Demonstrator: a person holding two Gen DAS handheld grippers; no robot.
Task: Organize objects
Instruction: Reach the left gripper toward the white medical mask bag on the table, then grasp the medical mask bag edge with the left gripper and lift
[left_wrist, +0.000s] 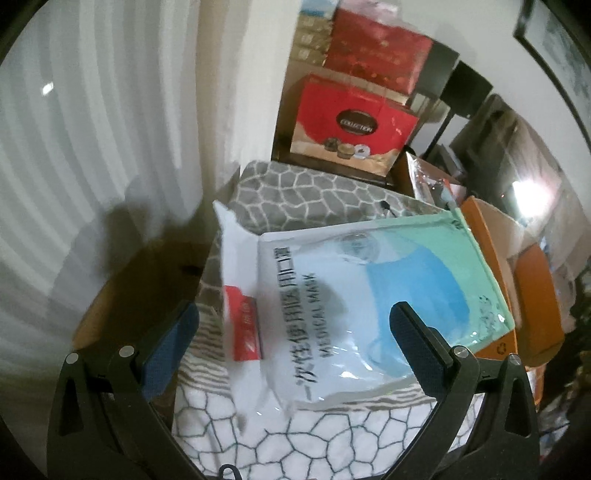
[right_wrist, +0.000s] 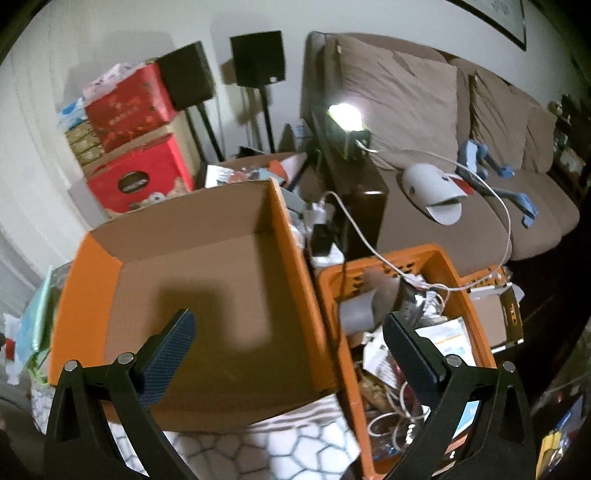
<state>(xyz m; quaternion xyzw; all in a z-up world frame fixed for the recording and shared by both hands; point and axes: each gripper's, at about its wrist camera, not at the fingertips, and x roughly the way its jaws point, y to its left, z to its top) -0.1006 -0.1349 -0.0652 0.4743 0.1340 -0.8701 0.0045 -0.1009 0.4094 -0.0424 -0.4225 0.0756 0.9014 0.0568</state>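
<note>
1. My left gripper (left_wrist: 295, 328) hangs released over a glossy mask packet (left_wrist: 369, 295); its print is blurred.
2. The packet lies on patterned cloth (left_wrist: 295, 192), beside the orange cardboard box (right_wrist: 207, 295).
3. My right gripper (right_wrist: 290, 343), released, is above that box; the neighbouring orange crate (right_wrist: 406, 262) holds a hard-to-make-out tangle.

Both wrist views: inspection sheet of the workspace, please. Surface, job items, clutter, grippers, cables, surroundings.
Surface: patterned blanket, grey and white cells.
Job's things: medical mask pack lying flat on the blanket; empty orange cardboard box beside it.
Clutter: orange crate full of papers and mixed items.
Grippers: left gripper open over the mask pack; right gripper open above the box, holding nothing.
Cables: white cable runs from the lamp into the crate.
Surroundings: brown sofa, stacked red gift boxes, speakers.
</note>
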